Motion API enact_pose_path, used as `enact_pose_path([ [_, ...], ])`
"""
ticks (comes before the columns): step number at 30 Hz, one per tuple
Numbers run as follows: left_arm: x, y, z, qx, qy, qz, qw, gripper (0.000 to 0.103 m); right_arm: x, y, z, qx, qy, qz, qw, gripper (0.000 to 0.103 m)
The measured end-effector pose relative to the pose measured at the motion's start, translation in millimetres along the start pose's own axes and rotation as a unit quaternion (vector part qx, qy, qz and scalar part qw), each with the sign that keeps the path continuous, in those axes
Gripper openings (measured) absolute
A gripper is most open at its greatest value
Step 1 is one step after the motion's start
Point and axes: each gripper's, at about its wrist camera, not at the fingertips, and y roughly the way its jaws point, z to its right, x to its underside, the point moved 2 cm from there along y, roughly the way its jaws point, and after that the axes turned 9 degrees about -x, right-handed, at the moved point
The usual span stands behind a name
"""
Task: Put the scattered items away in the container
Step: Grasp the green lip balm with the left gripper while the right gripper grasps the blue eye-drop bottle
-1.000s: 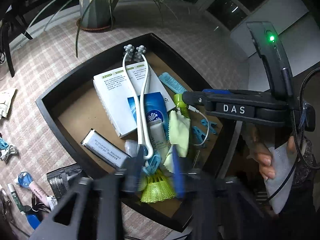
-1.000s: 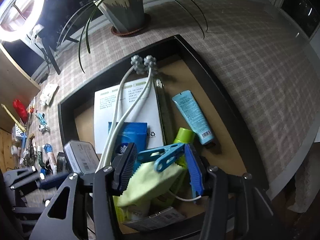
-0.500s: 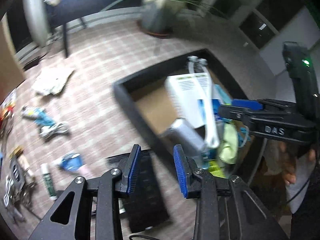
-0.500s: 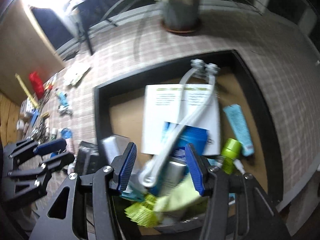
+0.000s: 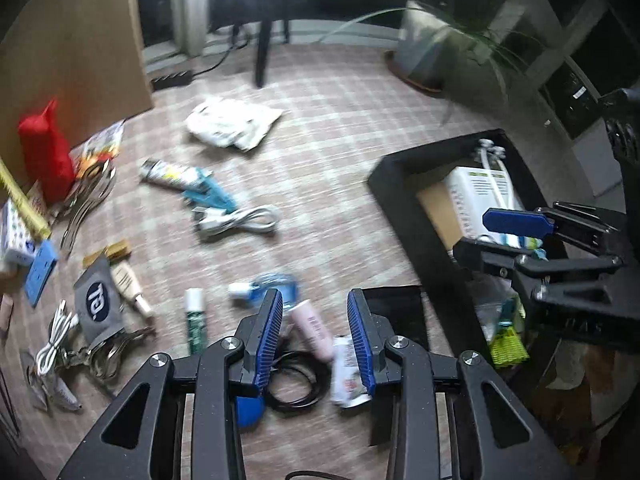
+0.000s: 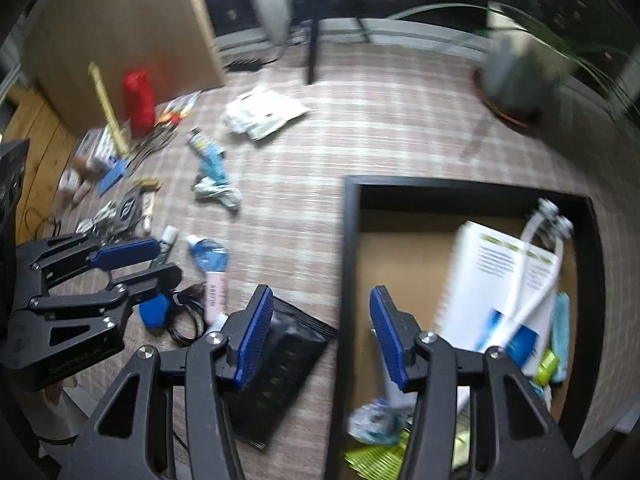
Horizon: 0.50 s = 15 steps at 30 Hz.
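**Operator:** Both tongs are empty now. My left gripper stands with jaws partly apart and nothing between the pads; under it I see a pink tube, a white tube and a coiled black cable. My right gripper has its jaws wider apart, also with nothing in them; it hangs over the near left wall of the black box, with a black pouch just below its left pad.

**Helper:** Which one would you take first?

**Operator:** I think the pink tube. It lies on the checked cloth, between the left pads, well outside the box. It looks light and a little soft, and smooth, so it may slip. I would hold it across the middle of the body, not at the cap.

**Helper:** And the cable?

**Operator:** It is limp, so I would pinch several loops together. The pouch is flat and probably slippery; an edge is the only place to take it.

**Helper:** What is farther out?

**Operator:** A white cord, a blue clip, then a crumpled white bag. Beyond those, a plant pot. The box already holds a white booklet and other small things.
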Motion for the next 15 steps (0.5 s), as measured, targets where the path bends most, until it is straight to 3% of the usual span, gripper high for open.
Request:
enact_pose_path([
  [6, 15, 30, -44, 0.000, -0.058, -0.043, 0.9974, 0.031, -10, 50, -42, -0.046, -0.045, -0.064, 0.996, 0.050],
  [15, 28, 61, -77, -0.018, -0.101, -0.071, 0.9921, 0.031, -34, 114, -77, -0.025, -0.085, -0.108, 0.990, 0.050],
])
